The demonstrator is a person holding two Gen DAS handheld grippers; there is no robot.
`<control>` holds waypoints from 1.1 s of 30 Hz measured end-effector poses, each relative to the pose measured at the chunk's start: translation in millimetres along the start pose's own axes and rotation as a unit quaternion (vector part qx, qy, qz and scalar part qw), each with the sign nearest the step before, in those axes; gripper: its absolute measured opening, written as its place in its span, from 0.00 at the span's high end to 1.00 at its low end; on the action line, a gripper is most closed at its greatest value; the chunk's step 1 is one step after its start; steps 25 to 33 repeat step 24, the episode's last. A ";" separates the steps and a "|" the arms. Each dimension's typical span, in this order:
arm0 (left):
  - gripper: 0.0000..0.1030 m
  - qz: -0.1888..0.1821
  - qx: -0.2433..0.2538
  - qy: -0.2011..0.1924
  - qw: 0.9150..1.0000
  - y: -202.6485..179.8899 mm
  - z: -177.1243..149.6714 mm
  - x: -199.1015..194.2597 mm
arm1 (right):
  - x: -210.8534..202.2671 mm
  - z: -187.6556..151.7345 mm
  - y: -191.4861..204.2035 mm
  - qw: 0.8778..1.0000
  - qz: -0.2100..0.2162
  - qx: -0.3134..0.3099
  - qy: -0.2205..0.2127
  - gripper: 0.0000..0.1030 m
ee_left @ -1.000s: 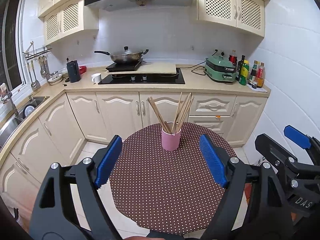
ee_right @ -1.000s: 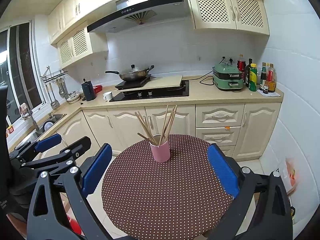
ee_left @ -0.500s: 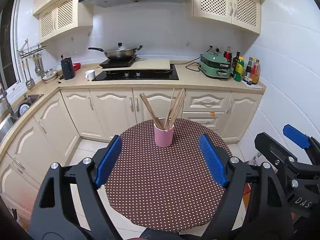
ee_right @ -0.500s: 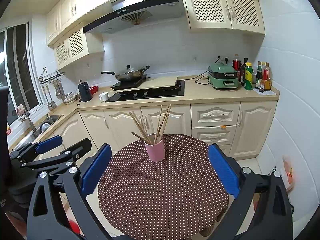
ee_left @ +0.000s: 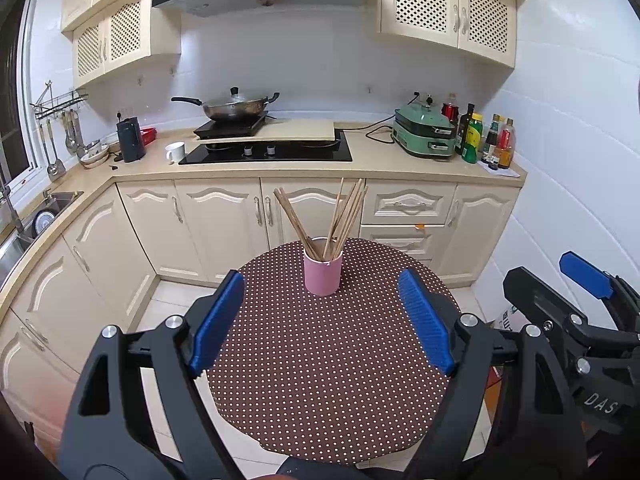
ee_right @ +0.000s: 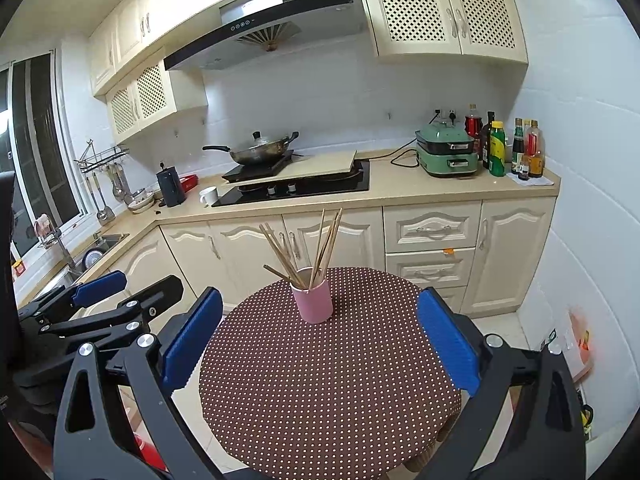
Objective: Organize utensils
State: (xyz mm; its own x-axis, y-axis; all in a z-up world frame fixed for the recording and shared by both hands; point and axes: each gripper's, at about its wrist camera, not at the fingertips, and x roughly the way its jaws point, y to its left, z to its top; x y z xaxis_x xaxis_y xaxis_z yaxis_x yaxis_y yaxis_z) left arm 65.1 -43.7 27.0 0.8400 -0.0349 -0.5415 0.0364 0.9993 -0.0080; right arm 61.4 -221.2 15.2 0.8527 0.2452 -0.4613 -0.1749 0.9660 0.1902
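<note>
A pink cup (ee_left: 323,274) stands upright at the far side of a round table with a brown dotted cloth (ee_left: 332,380). Several wooden chopsticks (ee_left: 344,216) stand fanned out in it. The cup (ee_right: 313,300) and chopsticks (ee_right: 320,240) also show in the right wrist view, on the same cloth (ee_right: 328,392). My left gripper (ee_left: 320,320) is open and empty, held above the table's near half, well short of the cup. My right gripper (ee_right: 318,340) is open and empty too, beside the left one (ee_right: 128,300).
Cream kitchen cabinets (ee_left: 224,220) and a counter run behind the table. On it are a black hob (ee_left: 272,152), a wok (ee_left: 236,106), a green cooker (ee_left: 426,136) and bottles (ee_left: 480,140). A sink (ee_left: 36,216) is at the left. Tiled floor surrounds the table.
Both grippers have drawn back and risen a little, so the cup and table look smaller and lower. Jaws stay open. The cup and chopsticks have not moved.
</note>
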 end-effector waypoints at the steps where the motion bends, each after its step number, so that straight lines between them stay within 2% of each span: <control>1: 0.24 0.000 0.002 -0.001 1.000 -0.5 0.0 -0.7 | -0.1 0.0 -0.3 1.000 0.000 0.001 0.001 0.09; 13: 0.24 0.010 0.010 0.001 1.000 -3.8 2.7 -1.1 | -4.4 -3.9 -1.9 1.000 0.006 0.007 0.005 0.08; 33: 0.24 0.006 0.017 0.007 1.000 -7.7 0.5 -1.0 | -8.6 -5.6 -4.0 1.000 0.001 0.010 0.002 0.08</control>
